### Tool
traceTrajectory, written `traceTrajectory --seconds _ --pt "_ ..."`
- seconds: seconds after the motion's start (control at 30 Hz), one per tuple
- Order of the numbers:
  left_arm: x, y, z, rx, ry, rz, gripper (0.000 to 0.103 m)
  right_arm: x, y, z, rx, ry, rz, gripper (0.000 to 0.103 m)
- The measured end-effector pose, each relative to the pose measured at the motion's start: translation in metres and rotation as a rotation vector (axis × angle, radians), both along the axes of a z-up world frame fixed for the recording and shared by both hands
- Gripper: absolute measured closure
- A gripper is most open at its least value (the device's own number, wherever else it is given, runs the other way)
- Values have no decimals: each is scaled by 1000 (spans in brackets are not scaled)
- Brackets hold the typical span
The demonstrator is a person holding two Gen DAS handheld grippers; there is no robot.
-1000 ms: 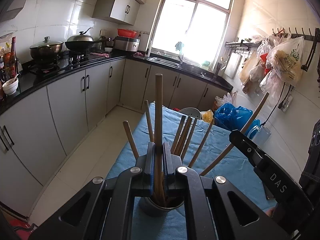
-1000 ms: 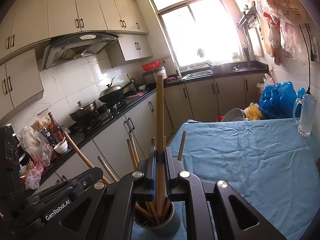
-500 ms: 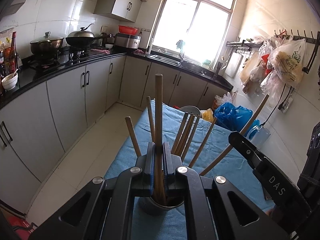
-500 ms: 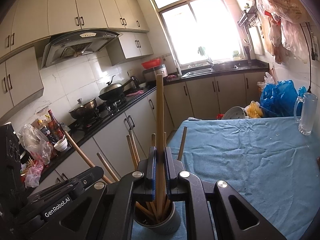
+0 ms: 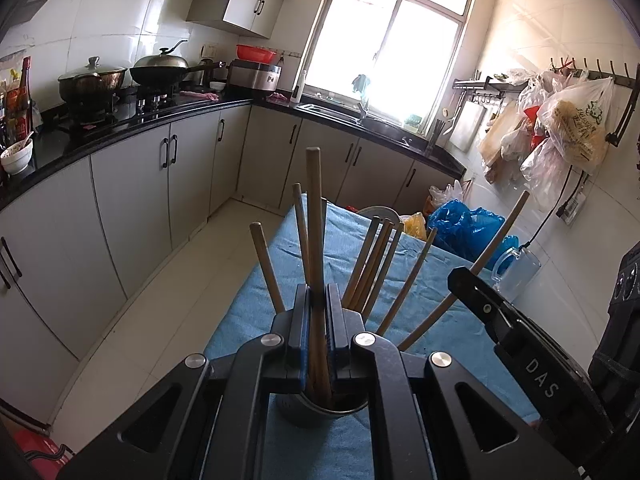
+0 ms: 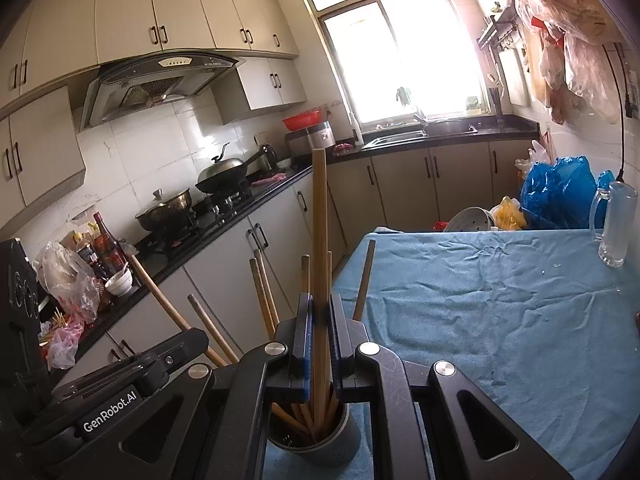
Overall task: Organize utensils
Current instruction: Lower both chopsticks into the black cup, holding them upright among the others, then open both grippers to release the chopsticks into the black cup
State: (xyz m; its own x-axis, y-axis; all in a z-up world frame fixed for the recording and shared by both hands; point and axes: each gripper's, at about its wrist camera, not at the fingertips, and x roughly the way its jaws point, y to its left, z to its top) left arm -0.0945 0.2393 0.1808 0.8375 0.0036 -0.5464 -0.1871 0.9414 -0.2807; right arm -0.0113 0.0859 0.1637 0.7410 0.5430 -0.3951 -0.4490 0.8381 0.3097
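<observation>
Left gripper (image 5: 317, 334): clamped on an upright chopstick (image 5: 315, 240).
Right gripper (image 6: 319, 338): clamped on a chopstick (image 6: 320, 220).
Chopsticks: lower ends in the holder (image 6: 308, 438) on the blue-clothed counter (image 6: 500, 320).

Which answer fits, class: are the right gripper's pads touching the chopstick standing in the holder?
Touching. The right wrist view shows the right gripper with its pads pressed against both sides of the chopstick, no gap visible, above the holder.

Beyond our right jaws the blue cloth (image 6: 500, 320) on the bench lies open up to the glass mug (image 6: 614, 226); leaning chopsticks (image 5: 372, 260) fan around our left jaws, crowding both sides.
</observation>
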Motion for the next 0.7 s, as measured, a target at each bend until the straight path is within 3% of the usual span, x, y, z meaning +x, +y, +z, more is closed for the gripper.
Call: traceTrajectory --seconds 0.7 --pt "8 -1 -15 -45 35 14 96 14 4 -21 -25 40 8 94"
